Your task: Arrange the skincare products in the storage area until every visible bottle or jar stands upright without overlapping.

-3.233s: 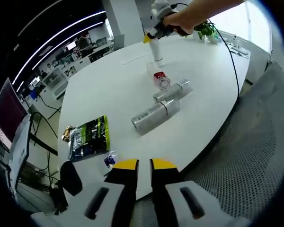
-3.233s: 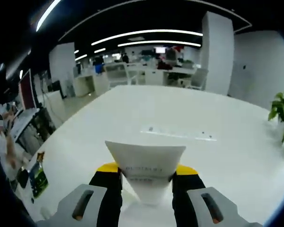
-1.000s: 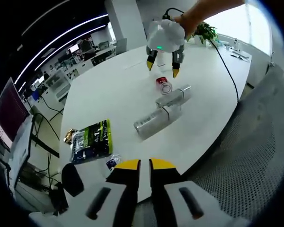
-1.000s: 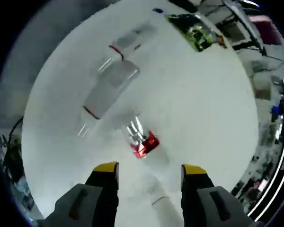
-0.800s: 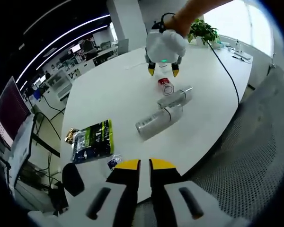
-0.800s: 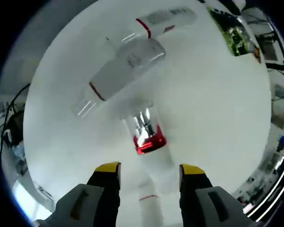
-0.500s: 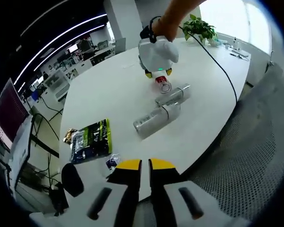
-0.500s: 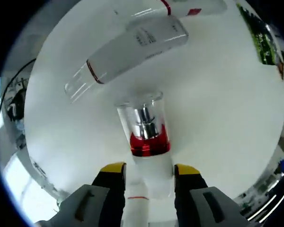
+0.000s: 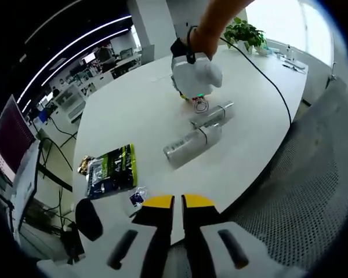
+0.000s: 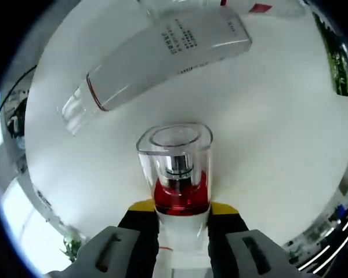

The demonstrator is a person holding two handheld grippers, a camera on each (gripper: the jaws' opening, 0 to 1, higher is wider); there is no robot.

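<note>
Two long frosted bottles (image 9: 192, 142) and (image 9: 212, 115) lie flat on the white table (image 9: 133, 116), unrighted. Right gripper (image 10: 181, 215) has its jaws closed around the white pump bottle (image 10: 177, 174) with clear cap, also lying. Left gripper (image 9: 173, 202), jaws nearly together, holds nothing.

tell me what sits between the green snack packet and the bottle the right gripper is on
In the left gripper view, two clear bottles lie on their sides between the green packet and the red-collared bottle under the right gripper.
</note>
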